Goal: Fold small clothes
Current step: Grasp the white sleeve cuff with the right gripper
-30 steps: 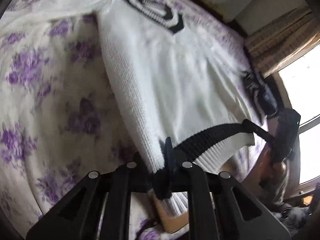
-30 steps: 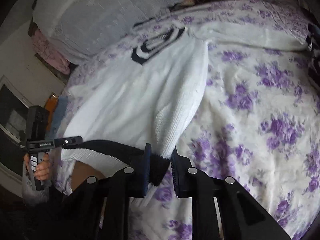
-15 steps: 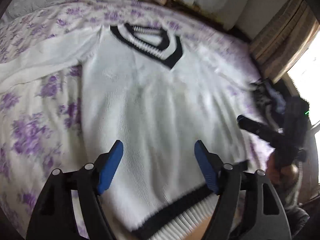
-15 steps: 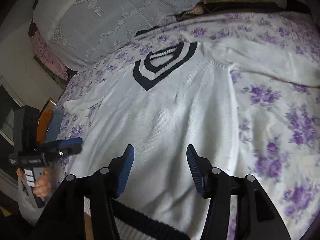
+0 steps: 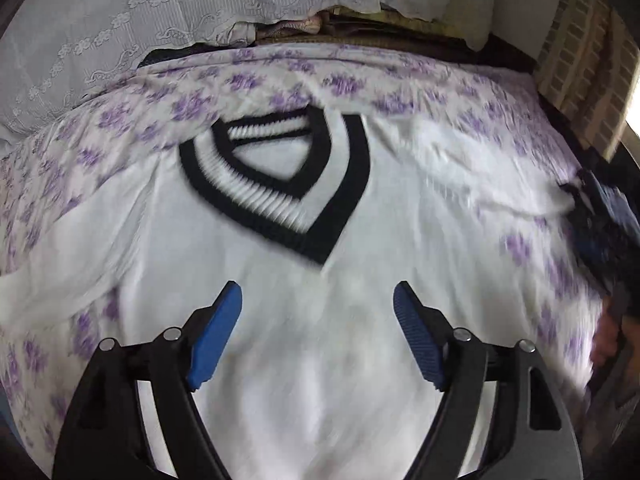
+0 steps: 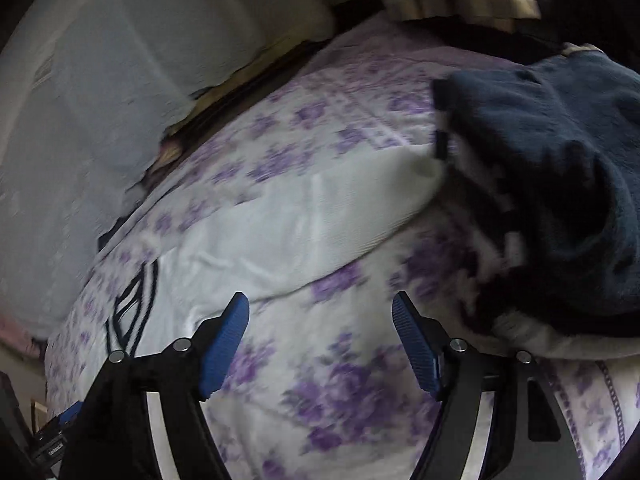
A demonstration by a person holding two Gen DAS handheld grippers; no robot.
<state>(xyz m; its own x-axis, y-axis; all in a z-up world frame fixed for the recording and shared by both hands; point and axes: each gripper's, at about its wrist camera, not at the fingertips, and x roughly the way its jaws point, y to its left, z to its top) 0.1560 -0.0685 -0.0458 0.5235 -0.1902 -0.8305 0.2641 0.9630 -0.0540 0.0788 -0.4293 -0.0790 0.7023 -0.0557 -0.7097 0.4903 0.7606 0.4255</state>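
A white knit sweater (image 5: 320, 320) with a black-and-white V-neck (image 5: 280, 184) lies flat, front up, on the purple-flowered bedspread (image 5: 120, 120). My left gripper (image 5: 318, 308) hovers over the sweater's chest just below the V-neck, jaws opening, nothing between them. In the right wrist view one white sleeve (image 6: 320, 208) stretches across the bed towards a dark pile. My right gripper (image 6: 320, 320) hangs above the bedspread just beside that sleeve, jaws opening and empty. The sweater's hem is out of view.
A pile of dark blue and black-and-white clothes (image 6: 560, 184) sits at the bed's right side, touching the sleeve's cuff. White lace-covered pillows (image 5: 160, 20) line the head of the bed. A hand (image 5: 612, 344) shows at the right edge of the left wrist view.
Both grippers let go of the sweater's black hem and opened wide. The left one moved up over the chest towards the neckline; the right one swung over to the sleeve and dark pile.
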